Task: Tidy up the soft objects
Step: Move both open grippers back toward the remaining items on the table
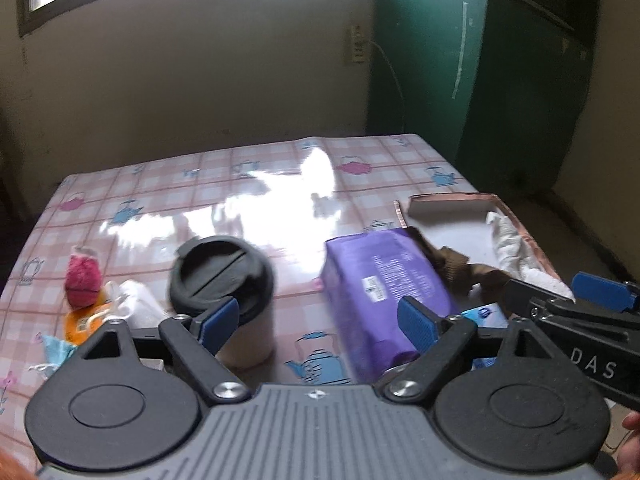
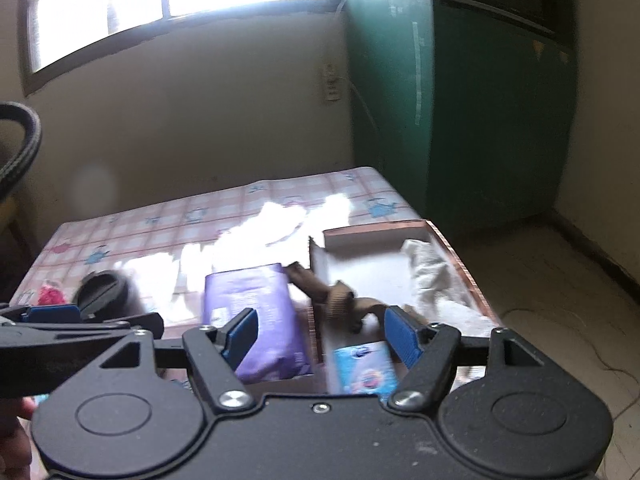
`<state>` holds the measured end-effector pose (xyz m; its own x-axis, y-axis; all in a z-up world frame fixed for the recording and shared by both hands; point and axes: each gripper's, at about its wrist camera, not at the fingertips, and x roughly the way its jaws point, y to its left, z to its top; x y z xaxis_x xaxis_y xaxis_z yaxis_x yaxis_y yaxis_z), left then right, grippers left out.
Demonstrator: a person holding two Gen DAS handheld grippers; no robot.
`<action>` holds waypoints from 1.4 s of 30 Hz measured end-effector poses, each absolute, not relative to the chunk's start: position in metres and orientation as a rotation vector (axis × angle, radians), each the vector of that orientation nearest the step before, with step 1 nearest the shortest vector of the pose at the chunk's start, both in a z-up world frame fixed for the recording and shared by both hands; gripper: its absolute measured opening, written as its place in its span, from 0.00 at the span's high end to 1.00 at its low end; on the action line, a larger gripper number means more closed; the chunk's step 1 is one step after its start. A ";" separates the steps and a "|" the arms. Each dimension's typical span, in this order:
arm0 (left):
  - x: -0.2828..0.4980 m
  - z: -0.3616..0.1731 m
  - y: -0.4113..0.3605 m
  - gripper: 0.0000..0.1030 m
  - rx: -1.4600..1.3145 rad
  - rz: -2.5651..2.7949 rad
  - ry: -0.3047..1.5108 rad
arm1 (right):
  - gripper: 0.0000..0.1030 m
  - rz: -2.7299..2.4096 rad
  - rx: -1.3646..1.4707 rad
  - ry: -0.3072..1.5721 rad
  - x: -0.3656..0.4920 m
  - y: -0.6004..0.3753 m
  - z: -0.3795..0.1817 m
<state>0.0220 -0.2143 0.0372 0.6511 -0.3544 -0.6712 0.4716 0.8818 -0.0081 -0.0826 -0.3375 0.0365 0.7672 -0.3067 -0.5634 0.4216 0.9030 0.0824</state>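
Where the checked tablecloth point(image 1: 168, 184) meets the table's right edge, a shallow cardboard box point(image 2: 404, 227) lies open-topped, with copper-coloured walls and a white floor. Contents: white cloth point(image 2: 430, 270) along the right wall; brown cloth point(image 2: 340, 296) draped over the box's left wall, part in, part out; a blue packet point(image 2: 362, 368) at the near end, its lower edge cut off by the gripper body. A purple soft pack point(image 1: 384, 280) lies just left of the box, touching or nearly touching the wall; contact is not resolvable through motion blur.

Left gripper point(image 1: 318, 318): jaws wide, nothing between them, hovering above the table between a black-lidded cup point(image 1: 224, 276) and the purple pack. Right gripper point(image 2: 320, 338): jaws wide, empty, above the box's near end.

Far left of the table: red knitted item point(image 1: 83, 280) on something orange point(image 1: 82, 322), plus a white drawstring pouch point(image 1: 138, 306) and a light blue scrap point(image 1: 58, 350), partly hidden behind the left gripper's body. Window glare washes out the table centre. Print on the purple pack is unreadable.
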 end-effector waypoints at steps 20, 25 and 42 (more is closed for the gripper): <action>0.035 0.032 -0.139 0.14 0.105 -0.310 0.748 | 0.20 -0.240 0.133 0.610 -0.049 -0.261 0.031; 0.039 0.032 -0.117 0.14 0.088 -0.263 0.753 | 0.20 -0.188 0.108 0.614 -0.039 -0.239 0.032; 0.045 0.027 -0.045 0.14 0.016 -0.130 0.765 | 0.20 -0.026 0.038 0.626 -0.012 -0.169 0.030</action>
